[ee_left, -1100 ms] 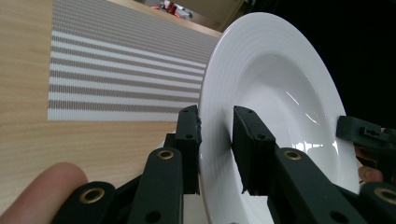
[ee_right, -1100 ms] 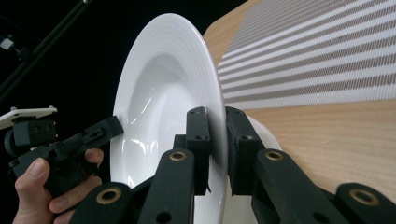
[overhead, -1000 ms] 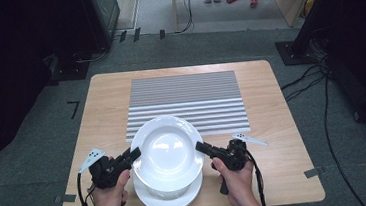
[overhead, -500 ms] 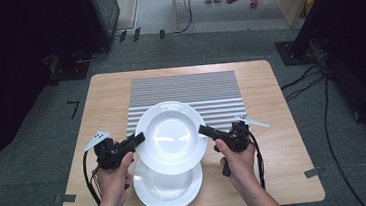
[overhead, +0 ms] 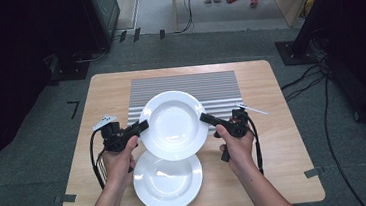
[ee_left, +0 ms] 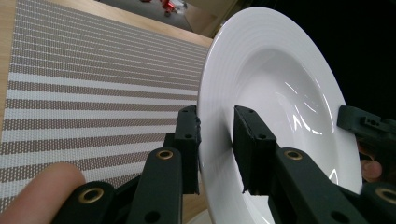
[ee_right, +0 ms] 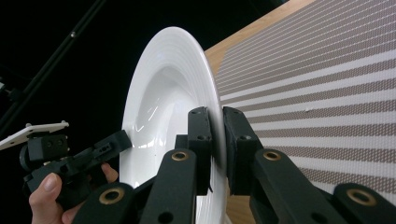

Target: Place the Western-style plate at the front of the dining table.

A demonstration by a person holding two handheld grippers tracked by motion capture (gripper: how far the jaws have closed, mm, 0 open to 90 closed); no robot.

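Observation:
A white deep plate (overhead: 174, 124) hangs above the table, held by both rims. My left gripper (overhead: 143, 125) is shut on its left rim, and my right gripper (overhead: 205, 117) is shut on its right rim. In the left gripper view the two black jaws pinch the plate's edge (ee_left: 215, 140), with the other gripper (ee_left: 366, 128) showing across the bowl. In the right gripper view the jaws clamp the plate's rim (ee_right: 217, 130) the same way. A second white plate (overhead: 167, 180) lies flat on the wooden table (overhead: 279, 139) near the front edge, partly under the lifted one.
A grey striped placemat (overhead: 185, 90) covers the table's middle and back, beneath the lifted plate. Black cables trail from both grippers. Dark equipment and floor cables surround the table.
Both grippers carried the upper plate away from the person, off the lower plate and toward the striped mat. The lower plate stayed in place and is more exposed.

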